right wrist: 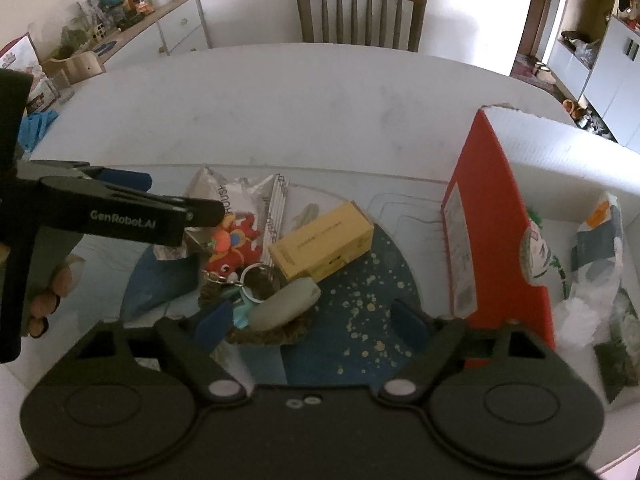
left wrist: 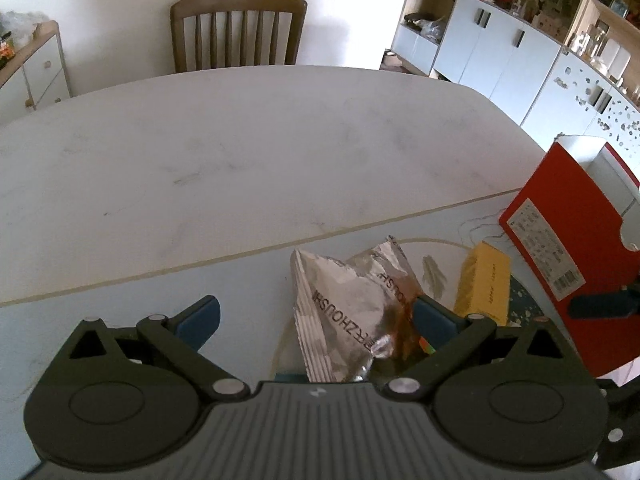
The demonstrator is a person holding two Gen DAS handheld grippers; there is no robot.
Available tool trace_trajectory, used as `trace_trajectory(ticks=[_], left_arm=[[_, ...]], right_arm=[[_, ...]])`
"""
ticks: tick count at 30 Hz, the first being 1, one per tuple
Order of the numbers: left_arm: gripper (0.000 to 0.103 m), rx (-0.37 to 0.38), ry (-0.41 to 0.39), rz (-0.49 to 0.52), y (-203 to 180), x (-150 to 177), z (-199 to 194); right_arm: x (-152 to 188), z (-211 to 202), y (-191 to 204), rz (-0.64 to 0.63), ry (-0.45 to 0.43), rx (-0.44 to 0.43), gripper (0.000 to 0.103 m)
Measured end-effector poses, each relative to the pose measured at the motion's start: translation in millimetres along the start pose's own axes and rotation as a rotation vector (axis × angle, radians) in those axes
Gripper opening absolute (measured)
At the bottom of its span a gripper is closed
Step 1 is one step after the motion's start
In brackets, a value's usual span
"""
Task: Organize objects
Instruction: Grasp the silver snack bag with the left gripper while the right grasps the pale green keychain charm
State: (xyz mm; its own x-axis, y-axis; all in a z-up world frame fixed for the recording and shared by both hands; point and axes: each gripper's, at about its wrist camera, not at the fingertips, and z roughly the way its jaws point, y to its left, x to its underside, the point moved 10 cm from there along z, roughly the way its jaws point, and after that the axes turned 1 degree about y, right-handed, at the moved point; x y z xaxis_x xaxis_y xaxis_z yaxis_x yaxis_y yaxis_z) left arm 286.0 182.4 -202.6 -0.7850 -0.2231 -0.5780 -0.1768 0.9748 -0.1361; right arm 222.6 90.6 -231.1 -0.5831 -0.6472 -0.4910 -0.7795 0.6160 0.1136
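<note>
Two hand-held grippers are working over a small heap of clutter on a blue mat (right wrist: 368, 320) at the near end of a white table (left wrist: 240, 140), with a red box (right wrist: 484, 216) standing open to the right, apparently the place things are being sorted into. The left gripper (left wrist: 316, 316) is hanging wide open around a crinkled silver snack bag (left wrist: 340, 304); the bag is lying between its blue pads, the right pad looks to be close against the foil, the left pad is standing clear, and nothing is being held. The right gripper (right wrist: 310, 322) is also gaping, a little less wide, and holding nothing; it is poised just above a grey oval pouch (right wrist: 286, 304) on a key ring, which is lying on a brown cord beside a yellow carton (right wrist: 322, 240) and a red plush toy (right wrist: 234, 246). The step in hand seems to be picking one item each. To do it well, the left hand is probably best off sinking a little further so the pads are meeting the body of the bag rather than its loose top edge, then closing gently, since foil crumples and slips. The right hand is likely better centring on the pouch alone; the ring and cord are tangled close by and could be dragged up with it, tugging the plush toy along. Lifting straight up before swinging toward the box should keep the pile from scattering.
</note>
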Motion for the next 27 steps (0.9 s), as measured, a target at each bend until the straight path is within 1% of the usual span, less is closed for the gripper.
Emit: trace_trajectory(ticks=[2, 4, 6, 11, 13, 15, 18, 20, 22, 23, 24, 25, 26, 27], left_arm=[[0.103, 0.006, 0.007, -0.011, 0, 0, 3], [0.103, 0.019, 0.010, -0.020, 0, 0, 8], [0.103, 0.024, 0.020, -0.018, -2, 2, 13], [0.103, 0.038, 0.035, -0.027, -5, 4, 22], [0.103, 0.039, 0.031, -0.036, -5, 4, 24], [0.103, 0.041, 0.027, -0.038, -6, 4, 25], [0.102, 0.046, 0.021, -0.047, -6, 2, 23], [0.101, 0.051, 0.015, -0.061, -5, 2, 22], [0.096, 0.058, 0.007, -0.066, -7, 1, 21], [0.094, 0.063, 0.003, -0.068, -7, 2, 20], [0.089, 0.069, 0.001, -0.070, -9, 2, 19], [0.081, 0.080, -0.002, -0.076, -10, 2, 18], [0.076, 0.094, -0.003, -0.082, -11, 2, 17], [0.064, 0.117, -0.002, -0.093, -13, 2, 16]], right_arm=[[-1, 2, 0, 0.020, -0.003, -0.017, 0.082], [-3, 4, 0, 0.048, -0.001, -0.045, 0.078], [-3, 7, 2, 0.055, 0.008, -0.055, 0.077], [-3, 16, 5, 0.054, 0.030, -0.067, 0.069], [-3, 19, 7, 0.053, 0.037, -0.072, 0.063], [-3, 22, 7, 0.058, 0.044, -0.081, 0.060], [-2, 25, 7, 0.081, 0.059, -0.101, 0.049], [-1, 26, 7, 0.096, 0.064, -0.113, 0.048], [-1, 27, 6, 0.101, 0.062, -0.116, 0.042], [-2, 27, 6, 0.104, 0.061, -0.118, 0.041], [-3, 26, 6, 0.102, 0.059, -0.117, 0.039], [-3, 26, 6, 0.099, 0.059, -0.117, 0.037], [-3, 26, 6, 0.096, 0.058, -0.116, 0.036], [-4, 25, 7, 0.095, 0.057, -0.118, 0.033]])
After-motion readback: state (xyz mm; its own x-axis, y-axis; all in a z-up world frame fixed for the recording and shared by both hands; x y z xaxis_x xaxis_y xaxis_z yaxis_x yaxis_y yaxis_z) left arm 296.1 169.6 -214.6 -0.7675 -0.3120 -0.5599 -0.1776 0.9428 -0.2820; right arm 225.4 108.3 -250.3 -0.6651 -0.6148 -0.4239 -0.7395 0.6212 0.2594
